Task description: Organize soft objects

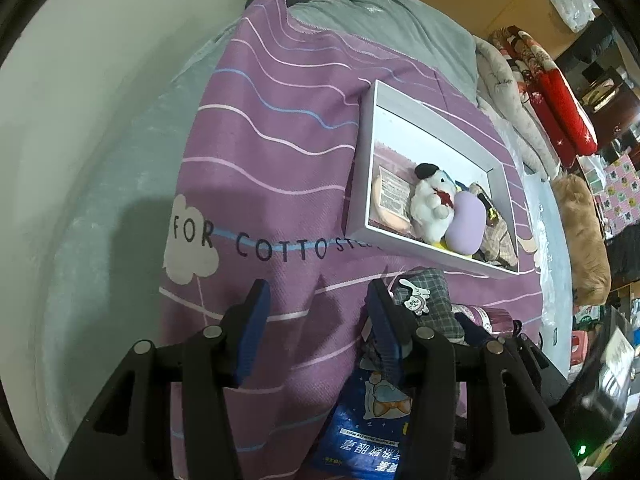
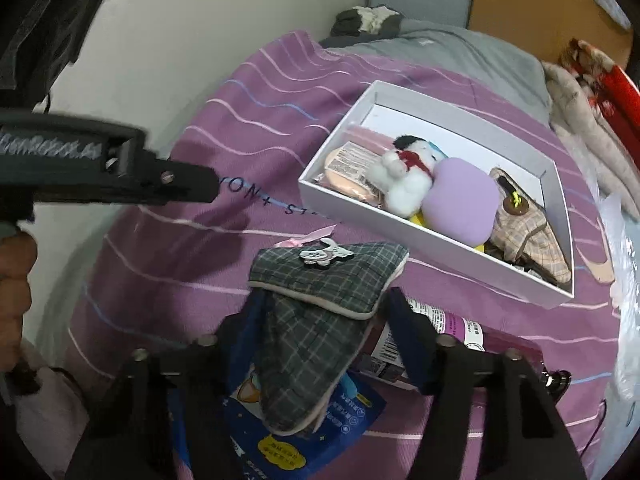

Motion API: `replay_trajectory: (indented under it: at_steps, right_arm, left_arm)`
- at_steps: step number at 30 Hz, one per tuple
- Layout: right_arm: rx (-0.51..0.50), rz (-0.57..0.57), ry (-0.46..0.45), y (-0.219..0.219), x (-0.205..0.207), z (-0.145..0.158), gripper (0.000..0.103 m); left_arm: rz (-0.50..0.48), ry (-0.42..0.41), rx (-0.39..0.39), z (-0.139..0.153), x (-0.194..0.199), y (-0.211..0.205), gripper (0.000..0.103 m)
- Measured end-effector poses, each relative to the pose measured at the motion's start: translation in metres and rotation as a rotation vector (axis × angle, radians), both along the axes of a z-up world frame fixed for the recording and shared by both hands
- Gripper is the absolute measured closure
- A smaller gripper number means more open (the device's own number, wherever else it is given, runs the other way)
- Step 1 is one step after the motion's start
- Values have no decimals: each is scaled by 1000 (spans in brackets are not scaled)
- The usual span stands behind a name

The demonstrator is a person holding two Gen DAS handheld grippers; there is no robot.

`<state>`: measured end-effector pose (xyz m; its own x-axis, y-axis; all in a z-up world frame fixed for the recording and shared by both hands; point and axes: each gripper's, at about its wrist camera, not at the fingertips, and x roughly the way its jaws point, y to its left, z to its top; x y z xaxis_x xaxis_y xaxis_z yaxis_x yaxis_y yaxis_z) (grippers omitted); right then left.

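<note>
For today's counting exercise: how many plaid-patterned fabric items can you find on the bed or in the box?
2. A grey plaid pouch lies on the purple bedspread between the right claw's fingers; a beige plaid item sits at the right end of the white box. Others may be hidden underneath.

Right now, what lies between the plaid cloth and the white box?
Only bare purple blanket, plus a pink ribbon at the cloth's far left corner. The right wrist view shows the plaid cloth and white box apart.
</note>
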<state>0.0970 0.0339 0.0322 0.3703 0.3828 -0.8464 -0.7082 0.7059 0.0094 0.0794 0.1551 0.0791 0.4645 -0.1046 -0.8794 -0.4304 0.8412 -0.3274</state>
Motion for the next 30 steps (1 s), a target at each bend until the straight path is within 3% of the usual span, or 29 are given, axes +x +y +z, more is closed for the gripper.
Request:
replay_trajectory:
  at_steps: [4, 7, 11, 15, 21, 25, 30]
  right_arm:
    - [-7, 35, 6, -1, -7, 1, 68]
    - [46, 22, 66, -11, -2, 0, 73]
    - [190, 3, 155, -32, 4, 15, 74]
    - [286, -13, 155, -52, 2, 41, 74]
    - [313, -63, 127, -80, 1, 61, 74]
    - [319, -123, 108, -108, 4, 69, 74]
    - [334, -189, 119, -142, 5, 72, 74]
  left_arm:
    - [-13, 13, 6, 1, 3, -7, 51]
    - [-26, 16, 23, 6, 3, -15, 51]
    - [-53, -10, 59, 23, -1, -27, 51]
    - [-80, -33, 60, 34, -5, -37, 51]
    - [-121, -69, 14, 44, -14, -50, 51]
    - [-154, -106, 31, 49, -22, -62, 35]
    - [-254, -134, 42, 40, -33, -88, 35]
